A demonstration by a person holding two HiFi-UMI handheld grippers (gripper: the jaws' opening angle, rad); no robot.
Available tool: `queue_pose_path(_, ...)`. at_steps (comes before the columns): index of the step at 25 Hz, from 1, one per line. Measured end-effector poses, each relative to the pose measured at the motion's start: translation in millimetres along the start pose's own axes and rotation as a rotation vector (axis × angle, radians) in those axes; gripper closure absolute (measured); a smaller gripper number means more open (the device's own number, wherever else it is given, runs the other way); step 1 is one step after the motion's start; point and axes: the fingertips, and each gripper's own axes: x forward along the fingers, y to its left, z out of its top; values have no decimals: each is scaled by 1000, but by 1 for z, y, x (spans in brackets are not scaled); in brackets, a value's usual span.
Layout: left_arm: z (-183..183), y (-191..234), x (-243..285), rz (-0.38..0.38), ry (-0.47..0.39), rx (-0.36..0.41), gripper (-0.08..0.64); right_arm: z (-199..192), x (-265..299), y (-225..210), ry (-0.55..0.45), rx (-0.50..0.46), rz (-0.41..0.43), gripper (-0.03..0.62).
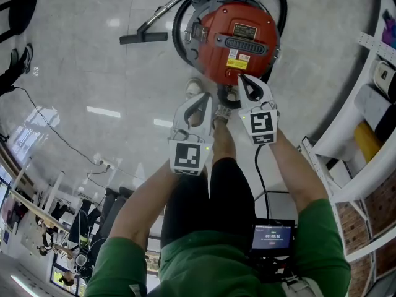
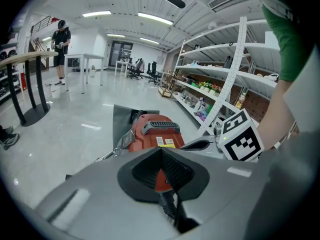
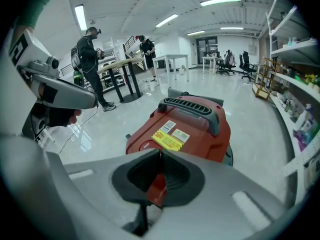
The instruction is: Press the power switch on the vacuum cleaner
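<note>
Indoors, clenched left tool [image 1: 200, 98] and right tool [image 1: 241, 78] by vacuum cleaner [image 1: 235, 42] on glossy floor [image 1: 86, 67]

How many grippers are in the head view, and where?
2. The left gripper is over the floor just short of the vacuum cleaner; the right gripper points at its red near edge.
</note>
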Motion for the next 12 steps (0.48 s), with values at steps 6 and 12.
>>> queue_pose_path(6, 0, 1, 0, 1, 2, 0, 552, -5, 2, -2, 23, 15, 2, 581)
queue_pose_path(12, -3, 5, 0, 5, 7, 1, 552, -6, 3, -1, 22, 13, 5, 581)
